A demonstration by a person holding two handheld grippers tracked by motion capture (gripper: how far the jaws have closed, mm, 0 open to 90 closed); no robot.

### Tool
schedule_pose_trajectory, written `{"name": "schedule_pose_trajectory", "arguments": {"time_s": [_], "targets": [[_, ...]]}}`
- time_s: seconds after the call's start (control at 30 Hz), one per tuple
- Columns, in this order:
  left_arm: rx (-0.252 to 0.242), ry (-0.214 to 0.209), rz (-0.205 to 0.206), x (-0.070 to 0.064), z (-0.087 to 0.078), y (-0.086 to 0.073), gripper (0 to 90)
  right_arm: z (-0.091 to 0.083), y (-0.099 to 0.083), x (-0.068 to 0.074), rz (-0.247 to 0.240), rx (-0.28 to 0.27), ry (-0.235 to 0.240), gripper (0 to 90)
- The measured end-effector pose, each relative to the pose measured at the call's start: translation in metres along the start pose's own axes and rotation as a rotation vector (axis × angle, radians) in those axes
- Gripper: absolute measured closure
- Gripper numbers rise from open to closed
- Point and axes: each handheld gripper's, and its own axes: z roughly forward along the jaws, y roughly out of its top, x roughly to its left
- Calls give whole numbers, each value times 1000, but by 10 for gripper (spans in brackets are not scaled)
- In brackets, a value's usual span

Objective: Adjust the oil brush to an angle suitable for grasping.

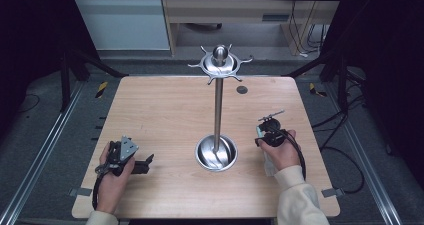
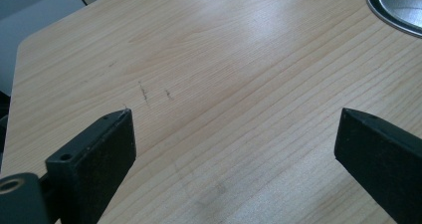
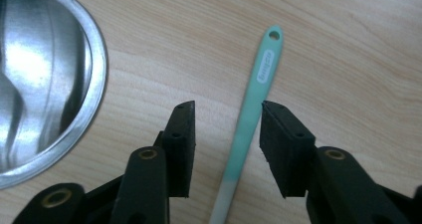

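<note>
- right gripper [image 3: 226,119] jaws apart, straddling teal utensil handle [image 3: 251,104] lying flat on table [image 1: 160,115] beside stand base [image 3: 45,79]
- risk: thin handle slips or pivots on closing
- left gripper [image 2: 234,134] wide open, empty

I see my left hand [image 1: 112,167] low at the near left, its left gripper [image 2: 234,149] lying sideways, jaws spread wide. My right hand [image 1: 282,150], in a pale sleeve, tips the right gripper [image 3: 226,134] downward, jaws parted.

Green handle [image 3: 249,119]: small white label, txt too blurry to read.
</note>
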Motion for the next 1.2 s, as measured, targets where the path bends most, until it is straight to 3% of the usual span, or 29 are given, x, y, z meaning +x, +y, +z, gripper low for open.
{"name": "schedule_pose_trajectory", "arguments": {"time_s": [0.27, 0.57, 1.2], "targets": [[2, 0, 2, 0, 0, 0, 24, 1, -14, -1, 27, 74, -7, 598], [4, -3, 3, -1, 1, 0, 24, 6, -16, -2, 49, 132, 0, 649], [6, -9, 3, -2, 2, 0, 24, 13, -16, -2, 55, 187, -5, 729]]}}
